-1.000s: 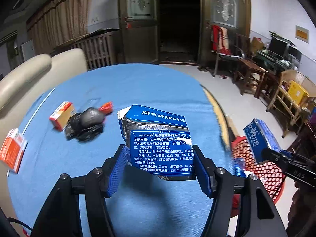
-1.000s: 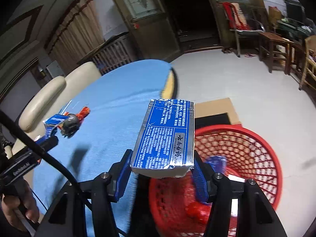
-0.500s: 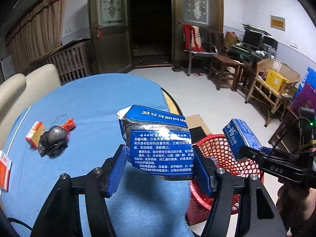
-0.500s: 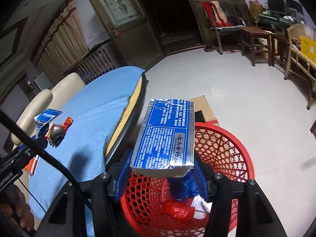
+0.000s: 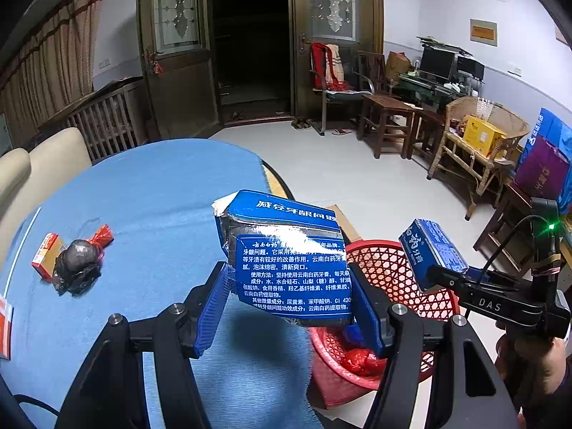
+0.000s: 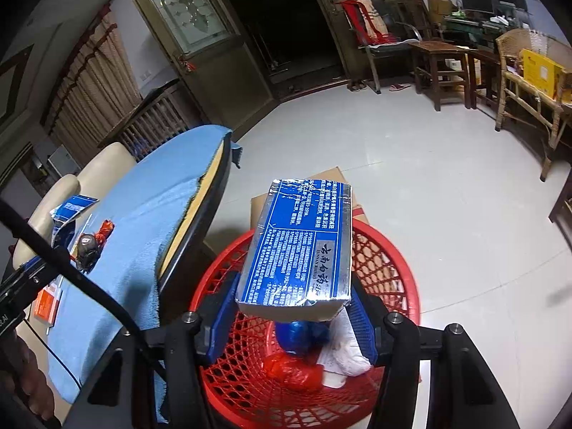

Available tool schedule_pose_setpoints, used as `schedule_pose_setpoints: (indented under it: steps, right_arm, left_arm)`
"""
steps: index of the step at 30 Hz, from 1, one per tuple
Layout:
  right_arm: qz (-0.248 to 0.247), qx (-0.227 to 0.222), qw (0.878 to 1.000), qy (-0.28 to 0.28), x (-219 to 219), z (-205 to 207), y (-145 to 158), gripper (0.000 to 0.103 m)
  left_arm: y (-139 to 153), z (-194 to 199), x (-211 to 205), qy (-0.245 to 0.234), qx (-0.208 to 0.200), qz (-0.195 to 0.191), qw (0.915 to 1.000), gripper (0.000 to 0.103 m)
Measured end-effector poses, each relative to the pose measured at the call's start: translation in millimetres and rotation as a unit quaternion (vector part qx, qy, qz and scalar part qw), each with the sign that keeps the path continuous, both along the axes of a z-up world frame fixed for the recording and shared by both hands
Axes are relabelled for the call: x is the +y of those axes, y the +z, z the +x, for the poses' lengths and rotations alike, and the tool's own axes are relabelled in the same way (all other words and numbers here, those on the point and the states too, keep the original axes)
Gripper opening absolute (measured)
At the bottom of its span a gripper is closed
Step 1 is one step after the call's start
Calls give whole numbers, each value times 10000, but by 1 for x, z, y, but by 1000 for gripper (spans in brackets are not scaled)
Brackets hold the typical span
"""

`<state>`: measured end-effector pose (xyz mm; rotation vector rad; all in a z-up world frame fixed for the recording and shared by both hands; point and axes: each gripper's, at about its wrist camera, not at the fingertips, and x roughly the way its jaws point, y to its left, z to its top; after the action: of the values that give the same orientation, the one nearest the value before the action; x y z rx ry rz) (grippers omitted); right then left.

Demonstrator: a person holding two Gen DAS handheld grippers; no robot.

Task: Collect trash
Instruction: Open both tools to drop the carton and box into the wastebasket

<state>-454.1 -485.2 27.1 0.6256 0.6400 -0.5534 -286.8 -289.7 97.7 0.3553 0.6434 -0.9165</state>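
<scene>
My left gripper is shut on a crumpled blue and silver toothpaste box, held above the right edge of the blue-clothed table. My right gripper is shut on a second blue and silver box, held right over the red mesh basket on the floor. The basket also shows in the left wrist view, with the right gripper's box above it. Blue, red and white trash lies in the basket.
A black bag with a red tie, a small orange box and another orange pack lie on the table's left. A cardboard piece lies behind the basket. Chairs and wooden furniture stand far right.
Both grippers have swung to the right with their boxes. The right one has moved from beside the table to directly over the basket; the left one has neared the table's right edge.
</scene>
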Motion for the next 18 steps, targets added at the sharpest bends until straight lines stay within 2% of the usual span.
schedule_pose_setpoints:
  steps: [18]
  right_arm:
    - [96, 60, 9999, -38, -4, -2, -7, 61]
  left_arm:
    - [2, -16, -7, -322, 2, -26, 9995, 66]
